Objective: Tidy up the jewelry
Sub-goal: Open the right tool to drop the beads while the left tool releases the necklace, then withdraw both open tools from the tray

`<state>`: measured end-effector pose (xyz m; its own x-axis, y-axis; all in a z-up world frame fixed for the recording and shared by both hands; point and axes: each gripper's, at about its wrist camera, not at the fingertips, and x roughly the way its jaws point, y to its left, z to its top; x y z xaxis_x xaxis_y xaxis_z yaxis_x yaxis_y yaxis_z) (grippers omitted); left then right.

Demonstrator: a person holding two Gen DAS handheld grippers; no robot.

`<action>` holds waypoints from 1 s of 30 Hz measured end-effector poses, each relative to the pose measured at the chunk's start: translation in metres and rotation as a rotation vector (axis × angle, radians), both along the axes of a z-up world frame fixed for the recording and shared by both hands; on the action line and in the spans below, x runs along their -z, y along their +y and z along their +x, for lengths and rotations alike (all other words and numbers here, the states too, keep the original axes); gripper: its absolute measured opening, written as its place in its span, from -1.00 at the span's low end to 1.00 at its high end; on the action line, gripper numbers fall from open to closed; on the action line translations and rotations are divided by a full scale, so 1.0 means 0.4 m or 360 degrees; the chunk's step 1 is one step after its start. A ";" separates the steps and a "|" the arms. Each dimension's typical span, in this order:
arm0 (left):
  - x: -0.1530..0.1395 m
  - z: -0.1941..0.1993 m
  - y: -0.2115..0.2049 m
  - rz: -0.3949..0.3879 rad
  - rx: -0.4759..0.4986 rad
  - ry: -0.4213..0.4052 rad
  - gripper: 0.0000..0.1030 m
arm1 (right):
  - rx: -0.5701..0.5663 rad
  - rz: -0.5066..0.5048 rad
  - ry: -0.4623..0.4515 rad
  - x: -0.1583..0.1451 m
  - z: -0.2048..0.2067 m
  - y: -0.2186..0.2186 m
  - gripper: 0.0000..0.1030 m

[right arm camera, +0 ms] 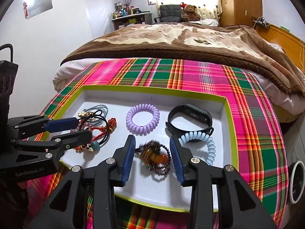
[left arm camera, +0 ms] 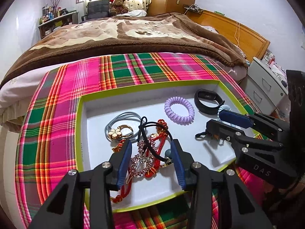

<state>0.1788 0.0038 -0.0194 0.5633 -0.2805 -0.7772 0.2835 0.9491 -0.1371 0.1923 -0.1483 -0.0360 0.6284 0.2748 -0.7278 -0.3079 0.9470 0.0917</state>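
A white tray with a lime-green rim point(left arm camera: 80, 126) point(right arm camera: 231, 133) lies on a plaid cloth. My left gripper point(left arm camera: 151, 145) is open over the tray's near left; a rhinestone clip point(left arm camera: 143, 158), a red knotted cord point(left arm camera: 162, 133) and a black hair tie lie between its pads, unpressed. My right gripper point(right arm camera: 152, 139) is open too, with a blurred dark bead bracelet with amber beads point(right arm camera: 154, 156) lying between its pads. Farther back lie a purple coil tie point(left arm camera: 178, 120) point(right arm camera: 142, 128), a black fitness band point(left arm camera: 206, 96) point(right arm camera: 192, 110), a pale blue coil tie point(right arm camera: 209, 147) and a grey elastic with a flower charm point(left arm camera: 114, 133).
The pink and green plaid cloth point(left arm camera: 57, 114) covers the bed's near end. A brown blanket point(left arm camera: 133, 38) spreads behind it. A white drawer unit point(left arm camera: 266, 91) stands to the right, by the wooden headboard. Each gripper shows at the side of the other's view.
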 end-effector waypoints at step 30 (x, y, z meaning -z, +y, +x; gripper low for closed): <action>-0.111 -0.219 -0.004 0.0096 -0.0421 -0.0254 0.09 | 0.0137 0.0011 -0.0206 -0.119 -0.204 -0.021 -0.23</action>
